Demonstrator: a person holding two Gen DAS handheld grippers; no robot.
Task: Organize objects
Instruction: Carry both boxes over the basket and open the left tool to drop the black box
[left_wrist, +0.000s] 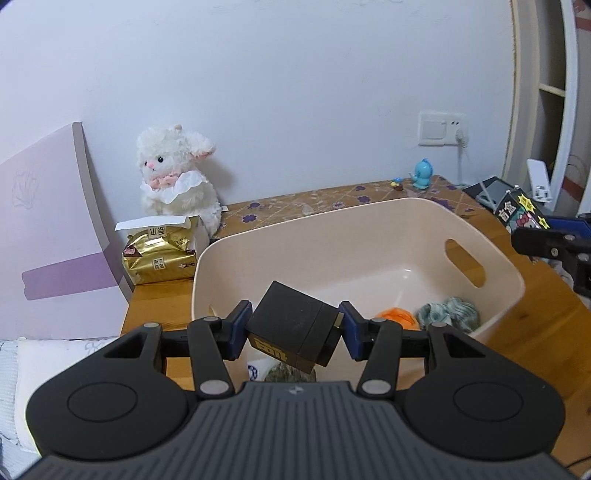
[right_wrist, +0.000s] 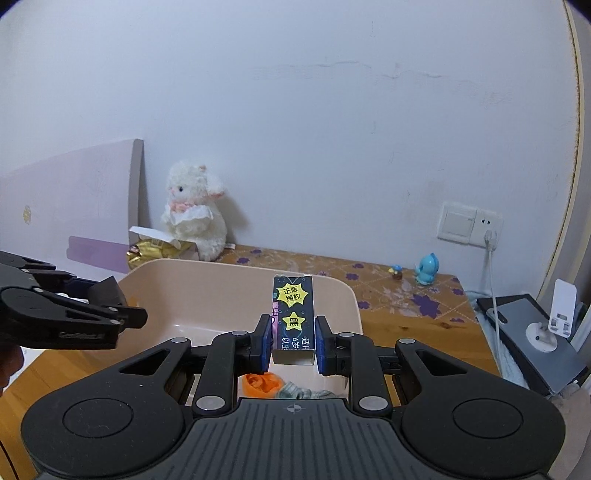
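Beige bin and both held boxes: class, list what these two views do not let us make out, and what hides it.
- Beige bin: near floor hidden, left wrist view, by black box and left gripper.
- Orange item: half covered, right wrist view, by right gripper.
- Starred box: small print unreadable.
- Tiny figurine: too small.

Both wrist views look down, close, into the shared bin (left_wrist: 369, 225).
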